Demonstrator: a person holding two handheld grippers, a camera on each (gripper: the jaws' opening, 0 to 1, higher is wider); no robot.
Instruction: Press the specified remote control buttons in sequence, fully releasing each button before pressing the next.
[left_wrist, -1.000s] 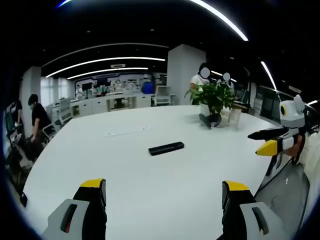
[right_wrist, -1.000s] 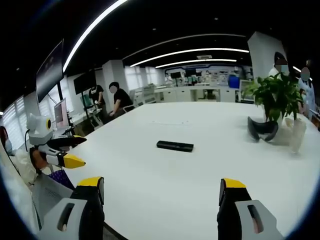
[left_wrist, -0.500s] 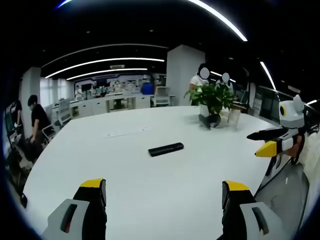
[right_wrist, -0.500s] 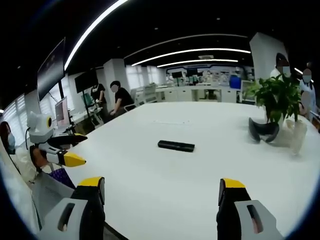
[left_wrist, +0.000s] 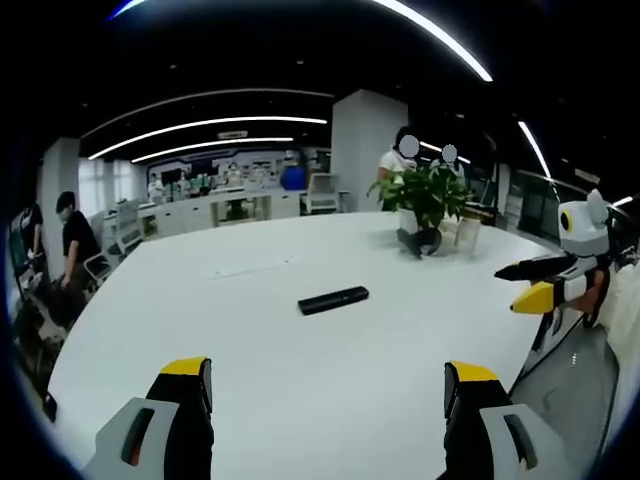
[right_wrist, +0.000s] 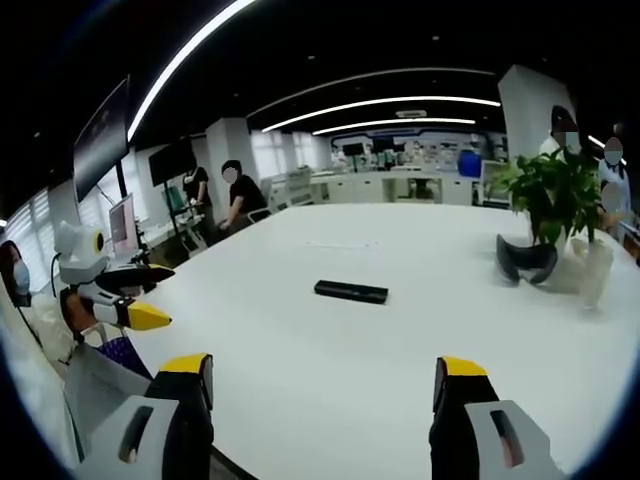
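The slim black rectangular remote control lies on the white table, far ahead of the left gripper and right gripper, both wide apart, empty.

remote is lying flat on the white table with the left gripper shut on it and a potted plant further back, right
Not quite. The left gripper is open and well short of the remote, with bare table between its jaws, as the left gripper view shows. The rest holds: the remote lies flat on the white table, with the potted plant further back.
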